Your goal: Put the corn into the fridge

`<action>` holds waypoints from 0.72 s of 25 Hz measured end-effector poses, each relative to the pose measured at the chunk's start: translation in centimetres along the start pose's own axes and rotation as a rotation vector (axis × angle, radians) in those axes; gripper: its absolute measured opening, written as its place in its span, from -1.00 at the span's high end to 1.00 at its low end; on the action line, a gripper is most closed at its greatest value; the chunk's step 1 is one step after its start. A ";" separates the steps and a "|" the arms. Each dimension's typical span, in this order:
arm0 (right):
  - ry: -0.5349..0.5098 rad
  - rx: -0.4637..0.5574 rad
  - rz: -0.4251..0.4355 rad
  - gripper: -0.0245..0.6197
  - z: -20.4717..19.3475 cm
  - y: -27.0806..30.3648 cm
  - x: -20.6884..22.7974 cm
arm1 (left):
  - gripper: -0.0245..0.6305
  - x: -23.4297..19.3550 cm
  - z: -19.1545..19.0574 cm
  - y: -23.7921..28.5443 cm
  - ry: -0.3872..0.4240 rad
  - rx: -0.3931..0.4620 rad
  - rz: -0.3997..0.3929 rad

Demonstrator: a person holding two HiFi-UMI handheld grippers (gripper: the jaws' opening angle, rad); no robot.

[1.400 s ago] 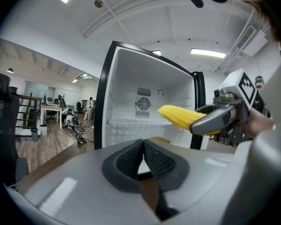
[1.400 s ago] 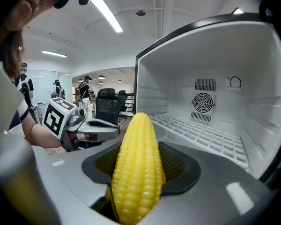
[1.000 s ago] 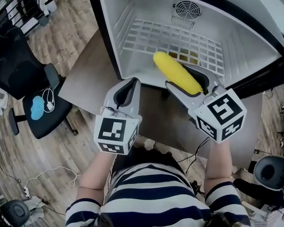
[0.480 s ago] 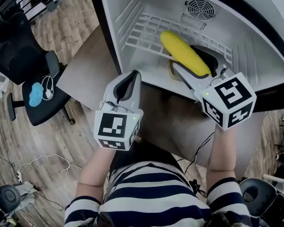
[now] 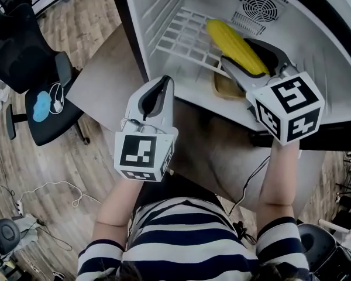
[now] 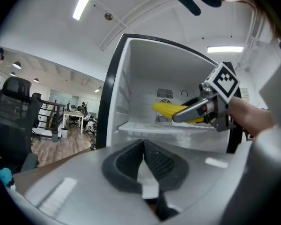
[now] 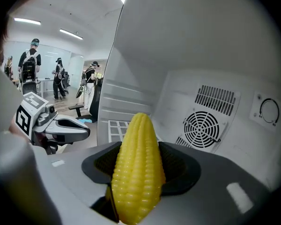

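A yellow corn cob [image 5: 233,38] is clamped between the jaws of my right gripper [image 5: 250,56], which reaches inside the open white fridge [image 5: 164,10], above its wire shelf [image 5: 187,37]. In the right gripper view the corn [image 7: 136,168] stands up between the dark pads, pointing toward the back wall with the round fan grille [image 7: 202,128]. My left gripper [image 5: 156,96] is shut and empty, outside the fridge, over the grey table [image 5: 102,89]. The left gripper view shows its pads [image 6: 159,162] pressed together, with the corn [image 6: 168,109] in the fridge beyond.
A black office chair [image 5: 32,69] with a blue object [image 5: 41,109] on its seat stands at the left on the wooden floor. White cables [image 5: 58,189] lie on the floor. A tan thing [image 5: 225,88] lies under the wire shelf. Several people [image 7: 30,64] stand far off.
My right gripper has carried the corn deeper into the fridge, from its front edge to above the wire shelf. The left gripper has stayed shut in about the same place.
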State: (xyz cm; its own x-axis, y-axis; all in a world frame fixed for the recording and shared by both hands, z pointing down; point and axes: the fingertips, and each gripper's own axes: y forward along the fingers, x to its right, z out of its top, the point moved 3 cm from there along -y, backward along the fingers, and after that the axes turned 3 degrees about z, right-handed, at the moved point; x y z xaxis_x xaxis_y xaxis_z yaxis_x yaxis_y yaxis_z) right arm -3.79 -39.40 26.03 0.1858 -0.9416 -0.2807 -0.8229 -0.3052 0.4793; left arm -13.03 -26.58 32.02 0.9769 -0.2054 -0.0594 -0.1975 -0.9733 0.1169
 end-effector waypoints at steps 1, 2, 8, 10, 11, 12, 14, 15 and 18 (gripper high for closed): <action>-0.002 -0.007 0.001 0.15 -0.1 0.2 0.3 | 0.93 -0.1 0.0 0.1 -0.004 0.004 0.006; -0.003 -0.013 0.003 0.15 -0.2 0.4 0.5 | 0.93 -0.3 0.0 0.2 -0.009 0.008 0.012; -0.004 -0.074 0.012 0.15 -1.5 1.8 1.4 | 0.93 -0.9 -0.5 0.9 -0.024 0.016 0.032; 0.002 -0.081 0.025 0.15 -1.7 2.1 1.5 | 0.93 -1.0 -0.6 1.1 -0.025 0.015 0.036; 0.003 -0.084 0.032 0.15 -1.7 2.2 1.4 | 0.93 -1.1 -0.6 1.2 -0.027 0.014 0.038; 0.004 -0.089 0.039 0.15 -1.8 2.4 1.4 | 0.93 -1.2 -0.7 1.2 -0.029 0.013 0.039; 0.005 -0.099 0.048 0.15 -2.0 2.5 1.4 | 0.93 -1.2 -0.7 1.3 -0.033 0.013 0.039; 0.007 -0.100 0.051 0.15 -2.0 2.6 1.4 | 0.93 -1.2 -0.8 1.4 -0.033 0.013 0.038; 0.017 -0.101 0.055 0.15 -2.0 2.7 1.5 | 0.93 -1.3 -0.8 1.5 -0.031 0.012 0.034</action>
State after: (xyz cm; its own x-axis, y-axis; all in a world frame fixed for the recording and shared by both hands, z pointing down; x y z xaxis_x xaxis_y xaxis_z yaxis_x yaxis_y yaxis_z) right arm -4.62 -41.95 28.56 0.1512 -0.9595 -0.2379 -0.7741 -0.2646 0.5752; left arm -14.52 -27.69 33.10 0.9666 -0.2411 -0.0869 -0.2316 -0.9669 0.1073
